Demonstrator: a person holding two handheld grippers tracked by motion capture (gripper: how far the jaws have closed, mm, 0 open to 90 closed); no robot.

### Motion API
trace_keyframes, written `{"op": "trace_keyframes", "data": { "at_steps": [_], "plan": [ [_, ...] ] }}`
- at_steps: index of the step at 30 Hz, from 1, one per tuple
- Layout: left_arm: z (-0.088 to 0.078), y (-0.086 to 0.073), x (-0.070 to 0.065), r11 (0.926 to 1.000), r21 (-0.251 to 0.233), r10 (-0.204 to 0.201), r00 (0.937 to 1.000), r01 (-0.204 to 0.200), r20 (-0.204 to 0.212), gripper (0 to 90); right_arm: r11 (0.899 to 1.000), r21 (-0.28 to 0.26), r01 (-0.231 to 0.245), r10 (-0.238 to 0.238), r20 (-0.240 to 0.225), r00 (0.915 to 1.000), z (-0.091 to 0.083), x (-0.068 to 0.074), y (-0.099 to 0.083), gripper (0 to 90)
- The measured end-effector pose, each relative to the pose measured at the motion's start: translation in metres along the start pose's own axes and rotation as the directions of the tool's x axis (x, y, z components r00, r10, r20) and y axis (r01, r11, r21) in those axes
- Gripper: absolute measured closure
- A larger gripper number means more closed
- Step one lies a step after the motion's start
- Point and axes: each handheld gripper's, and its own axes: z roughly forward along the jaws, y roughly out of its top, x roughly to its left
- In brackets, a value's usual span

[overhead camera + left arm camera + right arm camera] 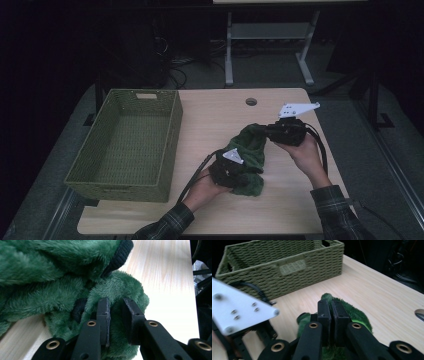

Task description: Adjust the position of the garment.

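Observation:
A fuzzy green fleece garment (251, 150) with a black ribbed cuff (120, 255) lies bunched in the middle of the wooden table (220, 112). My left gripper (239, 170) is at its near end, and my left gripper (116, 315) is shut on a fold of the fleece (50, 295). My right gripper (261, 131) comes in from the right at the garment's far end. In the right gripper view my right gripper (332, 312) has its jaws pressed together on an edge of the fleece (358, 315), which rises a little off the table.
A green woven basket (172, 125) stands on the left part of the table; the basket (287, 267) has nothing in it. A round cable hole (251, 101) is near the far edge. The left gripper's grey plate (239, 311) is close by in the right gripper view.

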Motion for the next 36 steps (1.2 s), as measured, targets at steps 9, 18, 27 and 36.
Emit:
{"op": "trace_keyframes", "data": {
  "at_steps": [9, 18, 27, 36],
  "plan": [
    [-0.002, -0.001, 0.001, 1.0, 0.004, 0.003, 1.0, -0.003, 0.0, 75.6, 0.999, -0.001, 0.037, -0.037, -0.066, 0.9971, -0.009, 0.03, -0.013, 86.6],
    [-0.004, -0.003, 0.0, 0.9997, -0.022, -0.014, 0.9999, 0.014, -0.003, 75.1, 0.998, 0.021, 0.066, -0.063, -0.118, 0.9911, -0.018, 0.055, -0.031, 86.5],
    [-0.03, -0.005, -0.006, 0.9971, -0.073, -0.022, 0.9995, 0.02, -0.022, 68.9, 0.995, 0.064, 0.07, -0.061, -0.128, 0.9899, -0.016, 0.068, -0.051, 86.5],
    [-0.045, -0.018, -0.014, 0.998, -0.059, -0.027, 0.9987, 0.024, -0.044, 69.0, 0.994, 0.092, 0.064, -0.048, -0.168, 0.9846, -0.012, 0.077, -0.063, 86.4]
  ]
}}
